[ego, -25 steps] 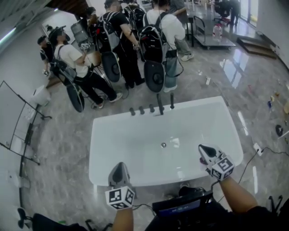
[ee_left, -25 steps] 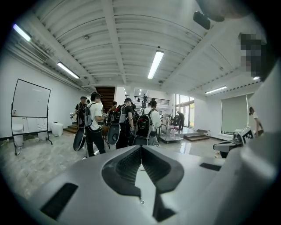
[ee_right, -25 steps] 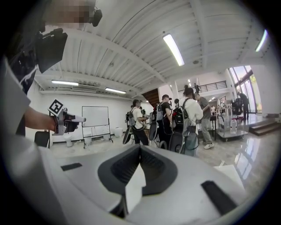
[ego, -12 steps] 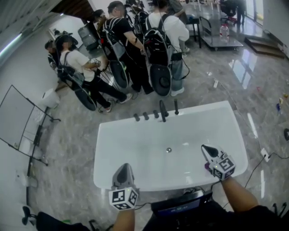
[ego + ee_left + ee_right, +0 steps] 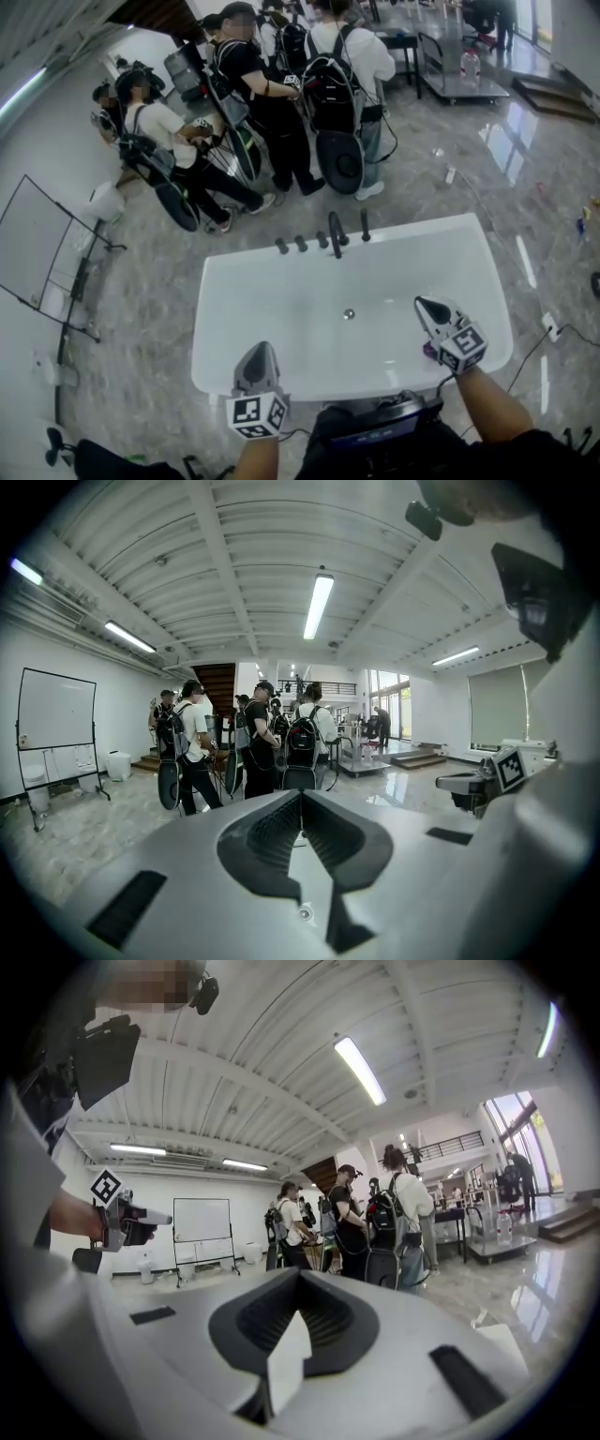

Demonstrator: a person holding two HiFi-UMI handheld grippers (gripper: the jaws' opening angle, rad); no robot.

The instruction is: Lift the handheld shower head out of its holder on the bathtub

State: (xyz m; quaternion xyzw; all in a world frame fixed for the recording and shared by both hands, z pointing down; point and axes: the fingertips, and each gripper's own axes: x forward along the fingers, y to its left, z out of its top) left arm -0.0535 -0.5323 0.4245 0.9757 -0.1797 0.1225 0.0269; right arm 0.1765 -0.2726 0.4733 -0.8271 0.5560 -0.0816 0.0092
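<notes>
Black handheld shower head (image 5: 365,225): upright in holder on far rim of white bathtub (image 5: 422,231), rightmost of tap row, just beside spout (image 5: 335,234). Long axis vertical, so probably a straight pull up. Well apart from both grippers, across the basin. Right gripper (image 5: 419,303) nearer, roughly in line; left gripper (image 5: 260,347) at near rim, further off. Both clenched, nothing between jaws. Need opening before any grab.

The left tool (image 5: 259,349) and right tool (image 5: 424,304) point forward, roughly level, jaws together, gripping nothing.
</notes>
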